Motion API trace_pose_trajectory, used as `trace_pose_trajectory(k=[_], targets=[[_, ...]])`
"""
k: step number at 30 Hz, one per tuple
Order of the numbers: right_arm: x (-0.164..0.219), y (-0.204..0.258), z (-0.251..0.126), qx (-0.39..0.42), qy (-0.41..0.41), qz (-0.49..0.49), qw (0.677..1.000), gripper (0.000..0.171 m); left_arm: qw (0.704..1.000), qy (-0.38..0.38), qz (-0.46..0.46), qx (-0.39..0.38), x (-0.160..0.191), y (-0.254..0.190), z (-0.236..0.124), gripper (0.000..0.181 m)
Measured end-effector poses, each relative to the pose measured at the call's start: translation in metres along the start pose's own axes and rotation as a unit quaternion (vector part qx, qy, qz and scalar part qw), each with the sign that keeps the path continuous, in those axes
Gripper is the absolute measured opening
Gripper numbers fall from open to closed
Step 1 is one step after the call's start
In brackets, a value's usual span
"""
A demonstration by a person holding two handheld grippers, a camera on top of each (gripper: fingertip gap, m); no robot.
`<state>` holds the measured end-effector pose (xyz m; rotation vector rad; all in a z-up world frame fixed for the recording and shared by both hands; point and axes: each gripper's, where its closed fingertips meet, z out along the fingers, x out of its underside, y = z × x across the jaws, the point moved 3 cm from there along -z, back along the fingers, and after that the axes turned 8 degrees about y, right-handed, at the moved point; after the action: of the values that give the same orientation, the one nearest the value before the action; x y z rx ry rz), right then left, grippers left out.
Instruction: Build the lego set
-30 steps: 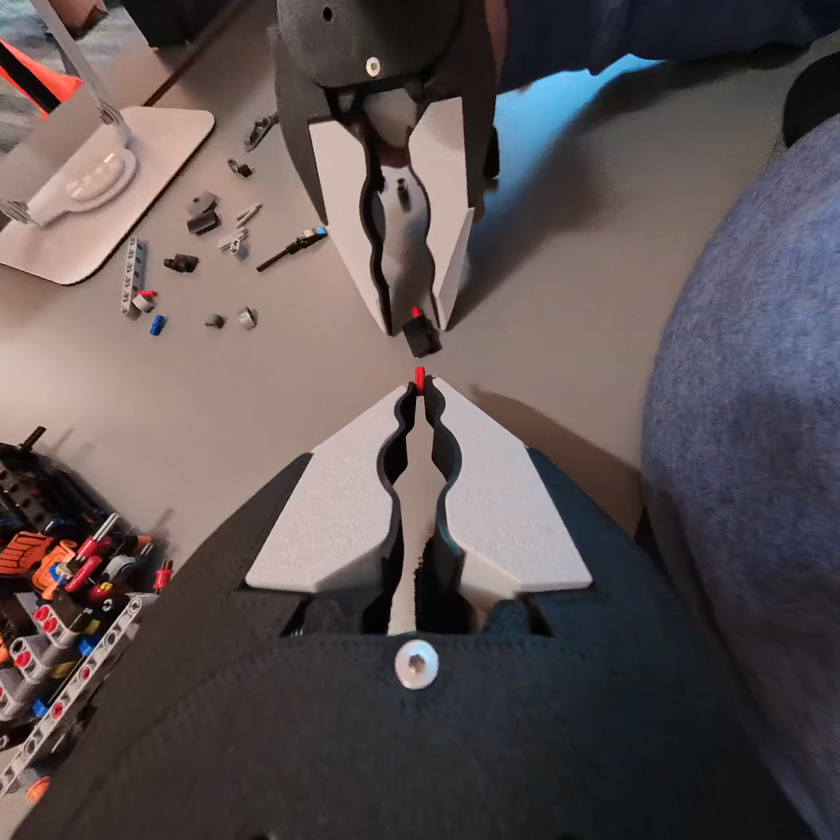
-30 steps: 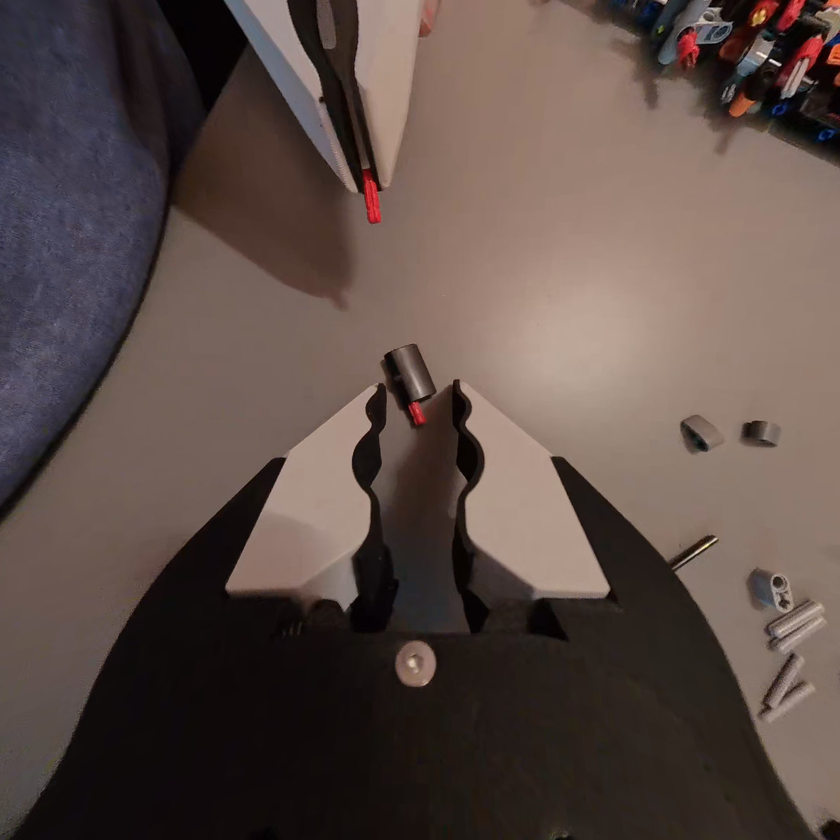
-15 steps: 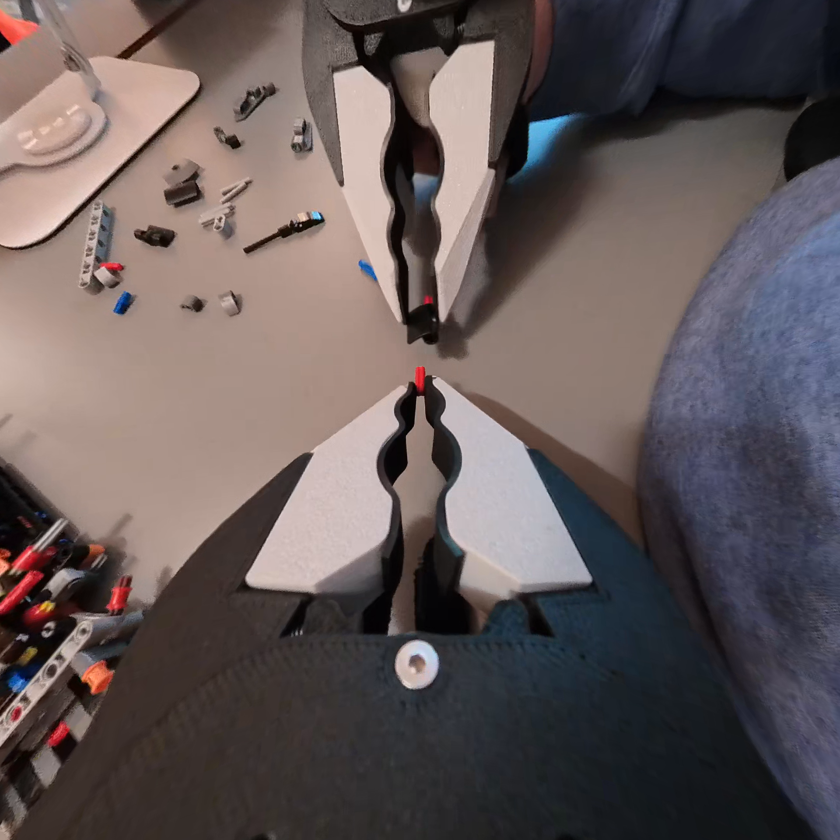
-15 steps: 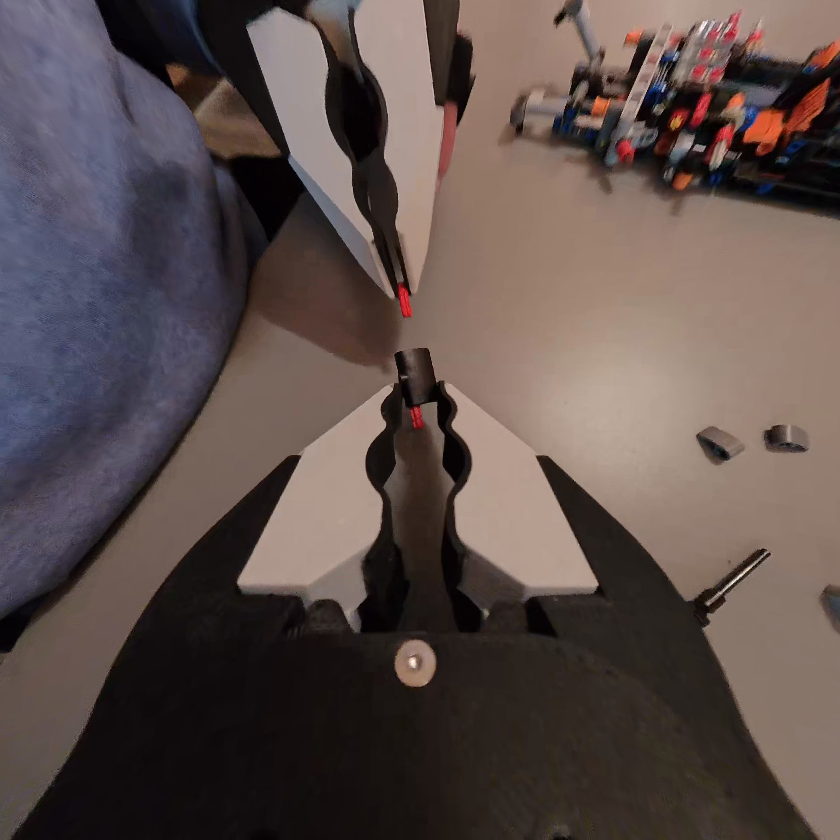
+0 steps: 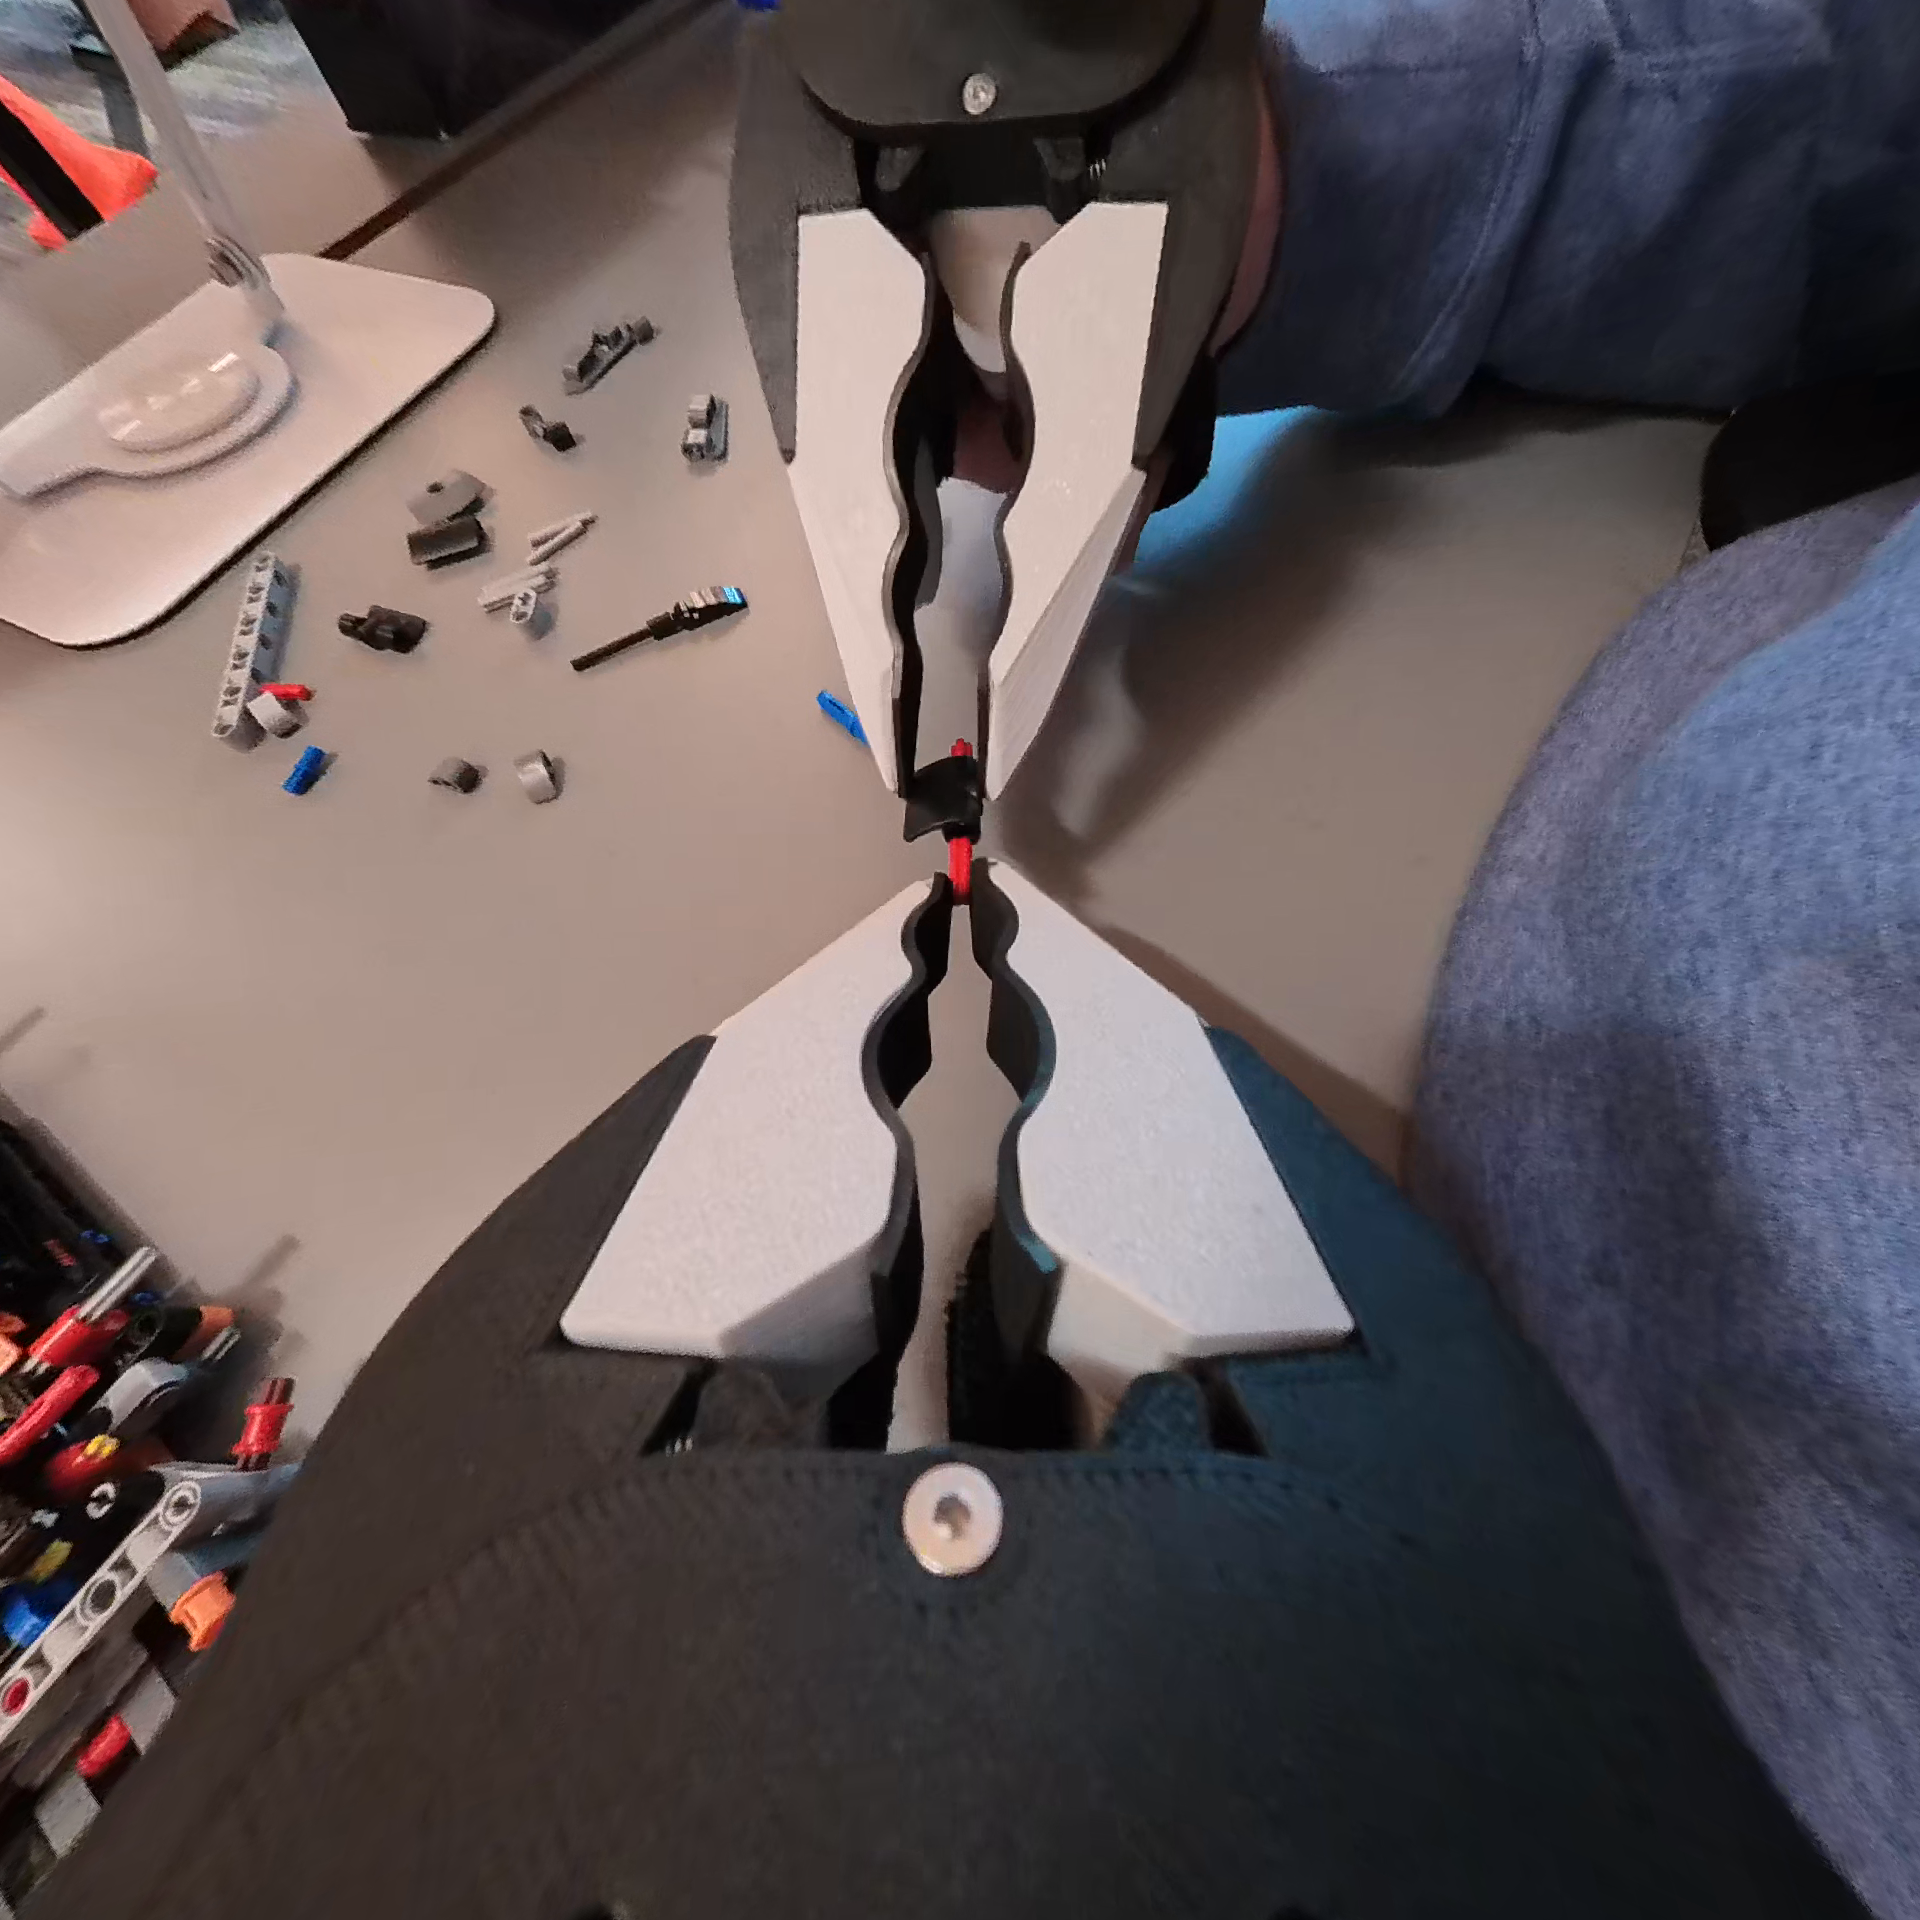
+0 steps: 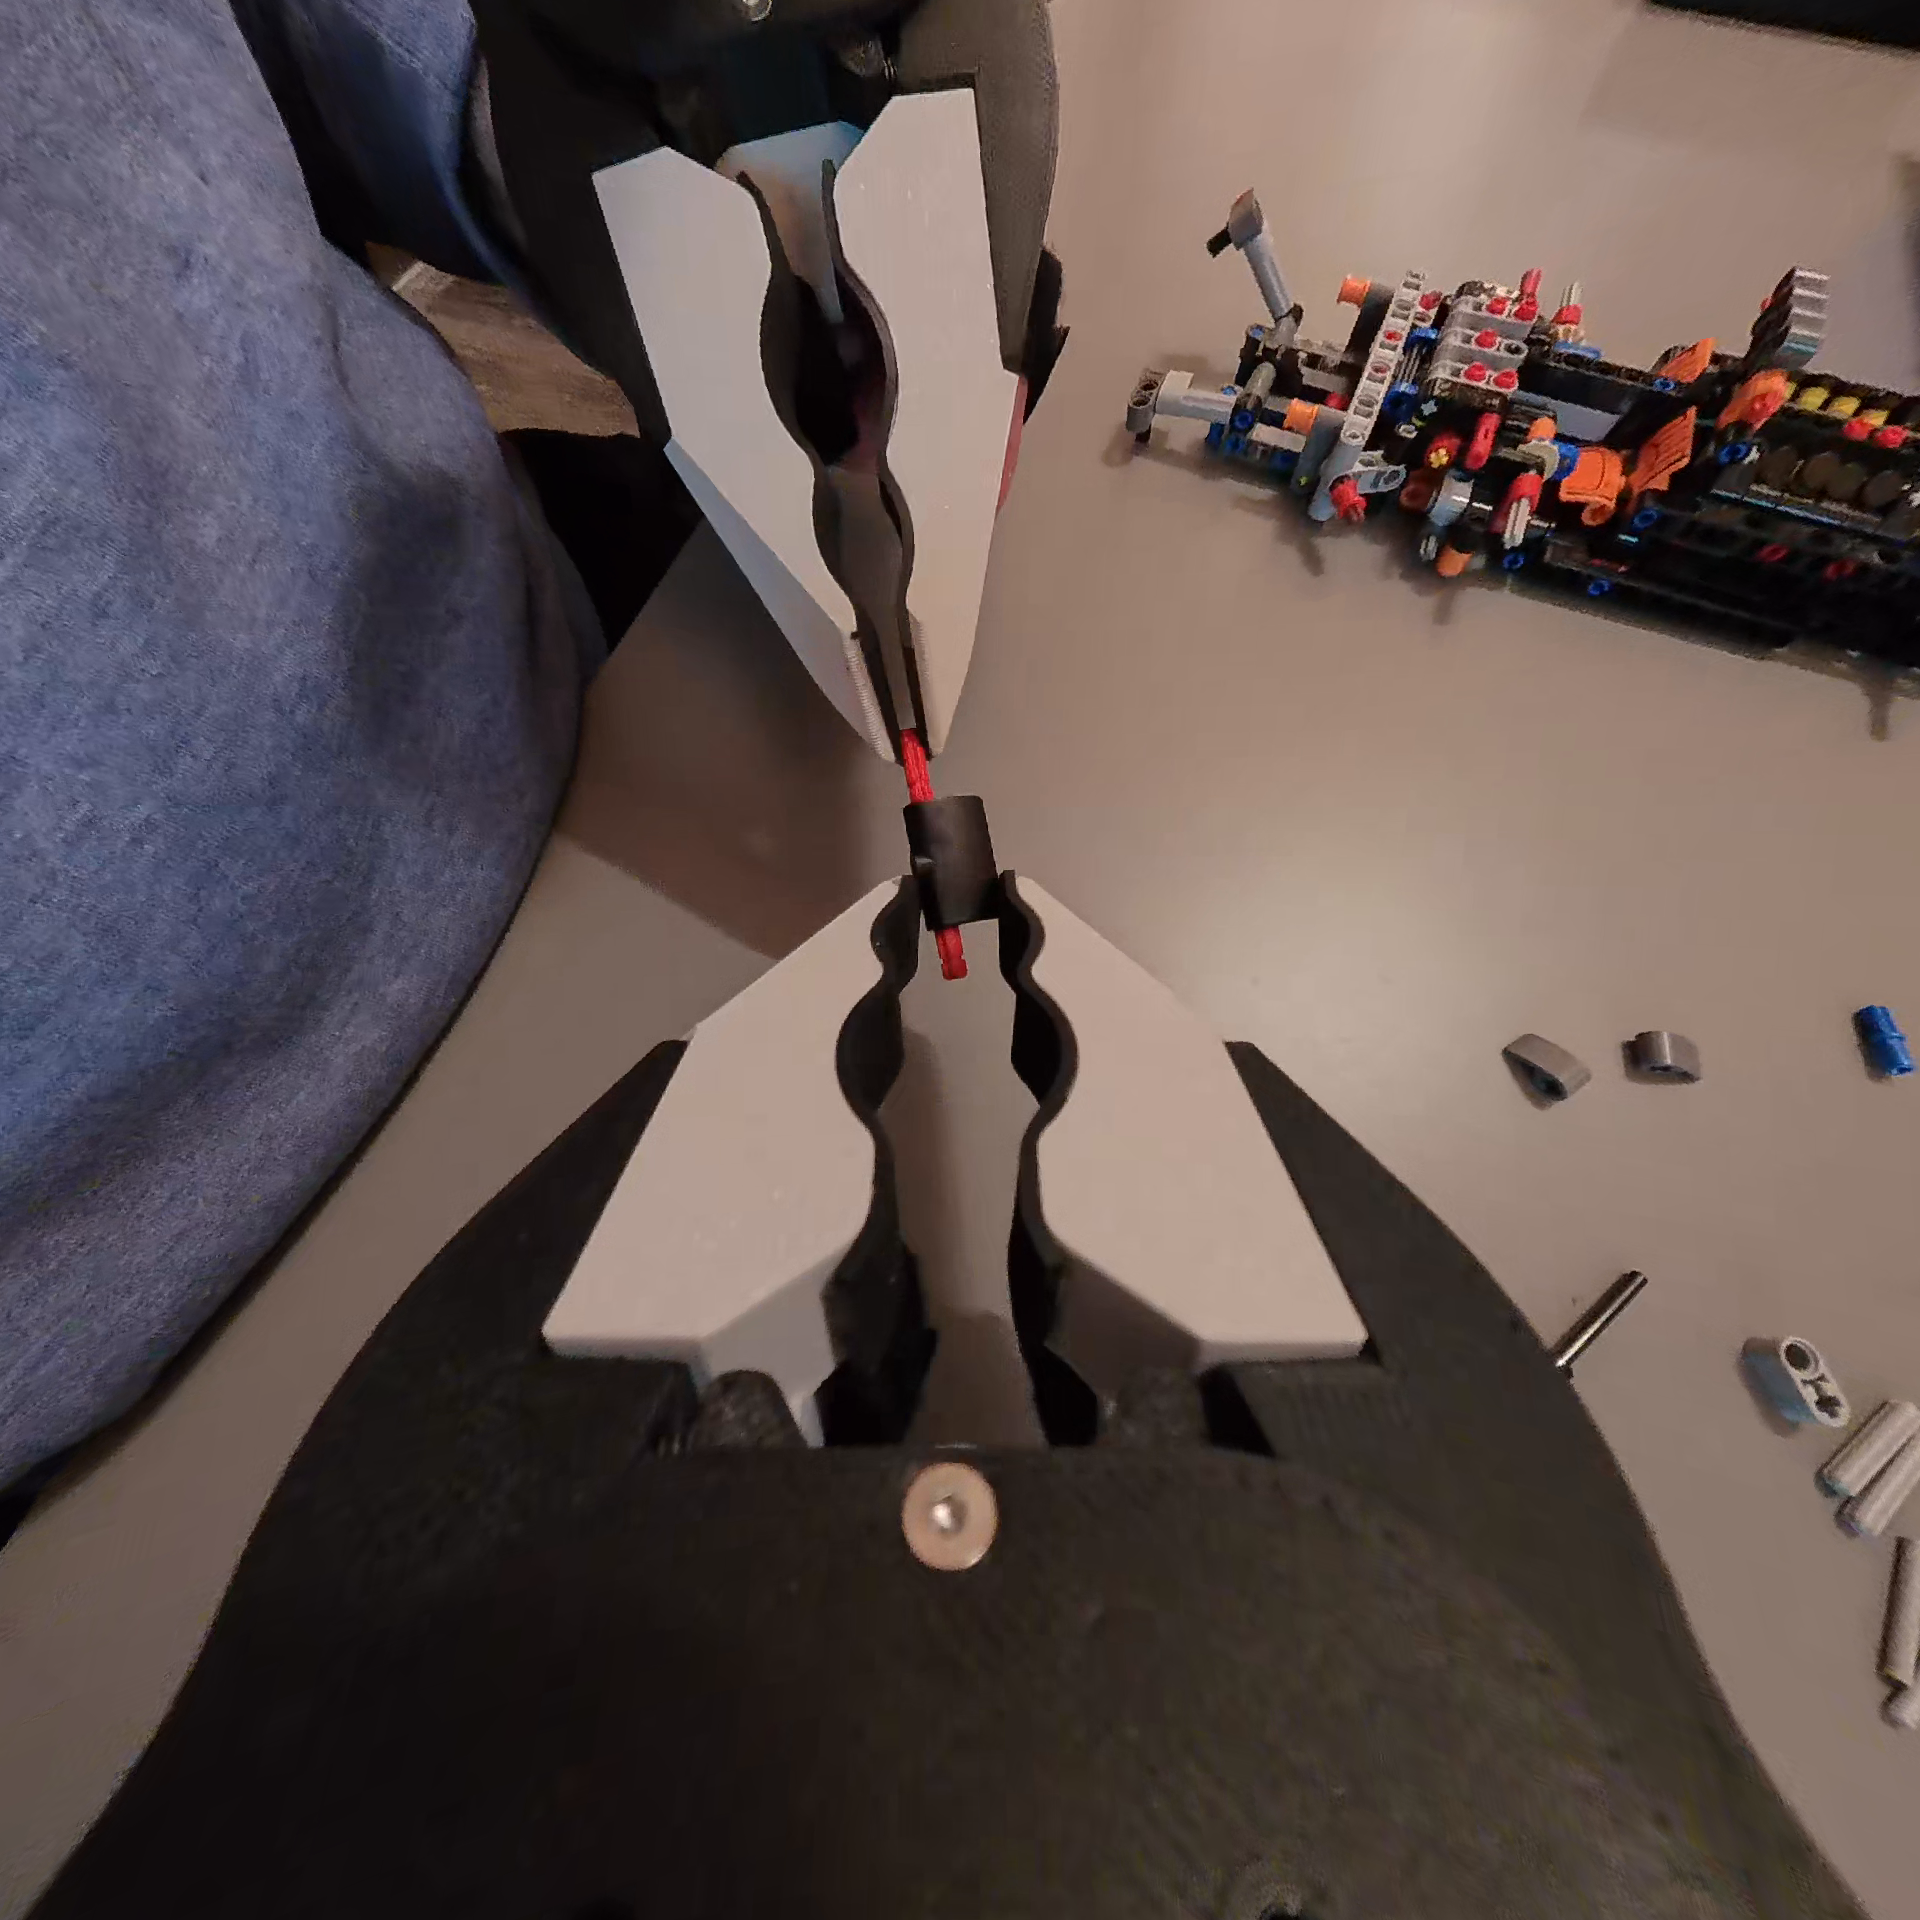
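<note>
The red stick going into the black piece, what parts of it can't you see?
- Left wrist view: red axle's back end is hidden between the left gripper's shut jaws.
- Right wrist view: how deep it sits is hidden inside the black connector, held by the right gripper.
- Whether the red stub behind is the same axle: cannot tell.

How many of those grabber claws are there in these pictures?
2. The left gripper, shut on a red pin, and the right gripper, facing it tip to tip, shut on a black sleeve. No other seems hidden.
</note>
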<state>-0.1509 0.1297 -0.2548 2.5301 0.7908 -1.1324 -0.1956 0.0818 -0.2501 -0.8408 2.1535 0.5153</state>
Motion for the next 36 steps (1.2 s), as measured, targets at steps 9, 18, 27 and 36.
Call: trace_pose_trajectory(k=[9, 18, 27, 36], targets=[[-0.002, 0.001, 0.000, 0.033, 0.002, -0.018, 0.999, 0.012, 1.000, -0.006, -0.018, 0.006, -0.001, 0.001, -0.002, 0.002], [-0.003, 0.000, 0.000, 0.044, -0.003, -0.018, 0.999, 0.012, 1.000, 0.005, -0.015, 0.009, -0.001, 0.002, -0.002, 0.001], [-0.009, 0.002, -0.003, 0.133, 0.000, -0.062, 0.989, 0.012, 0.995, -0.023, -0.079, 0.055, -0.009, 0.006, -0.007, 0.001], [-0.009, 0.002, -0.001, 0.218, 0.035, -0.100, 0.970, 0.012, 0.992, -0.009, -0.112, 0.064, -0.006, 0.010, -0.004, 0.001]])
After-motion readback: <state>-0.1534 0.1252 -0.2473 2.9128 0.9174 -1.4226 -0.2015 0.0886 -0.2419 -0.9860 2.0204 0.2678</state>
